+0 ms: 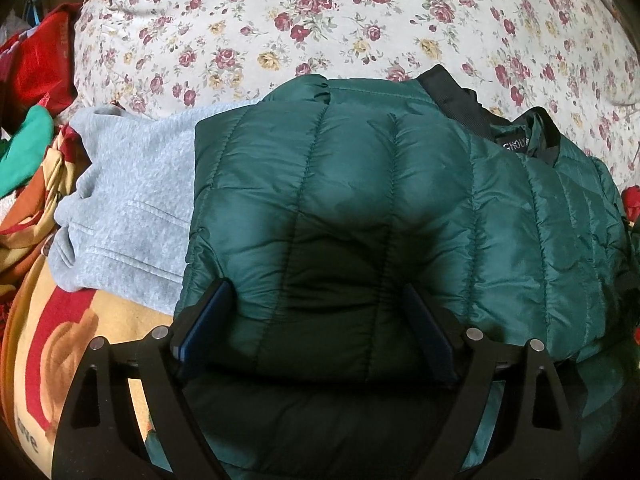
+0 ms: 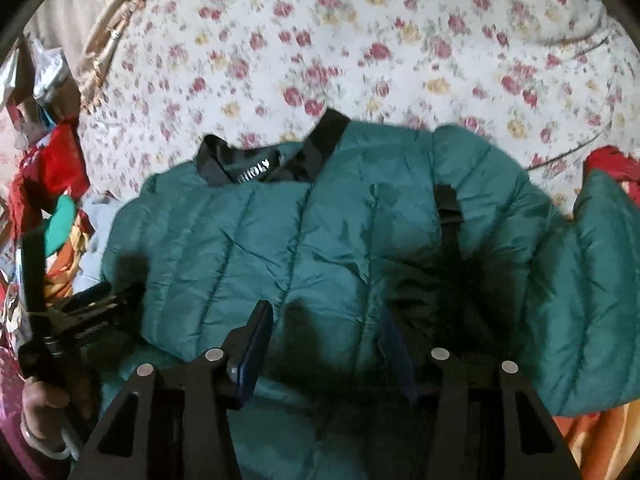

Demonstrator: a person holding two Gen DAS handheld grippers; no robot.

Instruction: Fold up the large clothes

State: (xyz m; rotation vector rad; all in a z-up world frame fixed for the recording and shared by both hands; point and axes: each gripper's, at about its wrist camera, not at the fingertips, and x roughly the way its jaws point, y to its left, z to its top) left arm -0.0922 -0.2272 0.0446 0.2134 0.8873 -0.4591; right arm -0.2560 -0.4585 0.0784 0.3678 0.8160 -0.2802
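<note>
A dark green quilted jacket (image 1: 360,200) lies on the bed with its black collar (image 1: 460,100) at the far side. In the right wrist view the jacket (image 2: 280,248) fills the middle, and one sleeve (image 2: 588,280) lies out to the right. My left gripper (image 1: 318,288) stands open just over the jacket's near left part, with nothing pinched between its blue pads. My right gripper (image 2: 325,312) hovers open over the jacket's near middle. The left gripper (image 2: 84,308) also shows at the left edge of the right wrist view, held by a hand (image 2: 44,396).
A grey sweatshirt (image 1: 128,200) lies partly under the jacket's left side. The floral bedsheet (image 1: 320,20) stretches beyond. A patterned red and cream blanket (image 1: 52,340) is at the near left. Red bags (image 1: 44,60) and a green cloth (image 1: 28,140) are piled at the left edge.
</note>
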